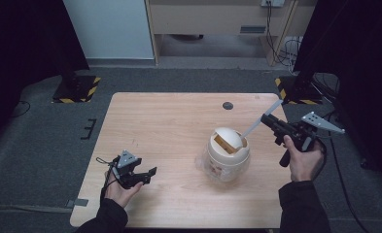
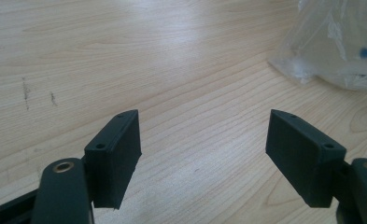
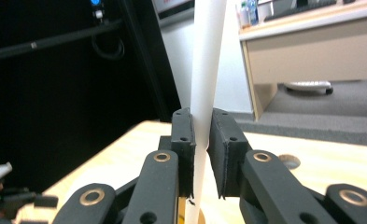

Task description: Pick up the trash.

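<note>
A white round container (image 1: 226, 158) with a tilted swing lid stands right of the table's middle, and clear plastic (image 2: 335, 46) bulges at its base. My right gripper (image 1: 265, 119) (image 3: 202, 135) hovers just right of it, shut on a long white strip (image 1: 256, 121) (image 3: 207, 56). The strip slants down to the left, and its lower end reaches the container's tan opening (image 1: 223, 143). My left gripper (image 1: 149, 174) (image 2: 204, 140) rests low over the wood at the front left, open, with nothing between its jaws.
The light wooden table (image 1: 169, 121) has a dark round hole (image 1: 228, 105) near its far edge. Black stands on hazard-striped bases (image 1: 77, 90) (image 1: 295, 92) flank the far corners. A desk and cables (image 1: 281, 48) lie beyond on grey carpet.
</note>
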### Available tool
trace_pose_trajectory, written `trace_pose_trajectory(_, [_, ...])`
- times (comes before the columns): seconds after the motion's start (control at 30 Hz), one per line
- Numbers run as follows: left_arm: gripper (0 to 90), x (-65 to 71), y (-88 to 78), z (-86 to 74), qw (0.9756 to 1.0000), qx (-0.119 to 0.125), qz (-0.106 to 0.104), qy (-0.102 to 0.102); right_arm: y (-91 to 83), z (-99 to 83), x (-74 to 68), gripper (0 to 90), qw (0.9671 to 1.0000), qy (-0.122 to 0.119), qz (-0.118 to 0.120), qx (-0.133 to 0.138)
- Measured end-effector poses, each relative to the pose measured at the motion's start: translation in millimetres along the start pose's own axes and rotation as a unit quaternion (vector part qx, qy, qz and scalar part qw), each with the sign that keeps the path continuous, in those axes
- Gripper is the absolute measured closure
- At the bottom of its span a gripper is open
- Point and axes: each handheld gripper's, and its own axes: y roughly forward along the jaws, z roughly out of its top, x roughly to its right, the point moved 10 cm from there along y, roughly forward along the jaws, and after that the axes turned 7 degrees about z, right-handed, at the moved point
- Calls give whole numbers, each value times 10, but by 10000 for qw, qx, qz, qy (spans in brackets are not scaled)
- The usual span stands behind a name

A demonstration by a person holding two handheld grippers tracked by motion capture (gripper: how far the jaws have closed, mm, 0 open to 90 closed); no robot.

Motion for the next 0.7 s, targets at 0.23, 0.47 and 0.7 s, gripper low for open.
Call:
trace_pose_trajectory(0.23, [258,-24,-8,0,10000,2,28,-25,141,-259,-9,803,9990,-65,-14,-450])
trace_pose_trajectory(0.47, [257,-52,-18,9,10000,9,55,-62,221,-466,29,802,9971,-21,-49,-757])
trace_pose_trajectory(0.7, [257,-79,-51,49,9998,99,54,-135,229,-553,62,802,9961,3,-76,-880])
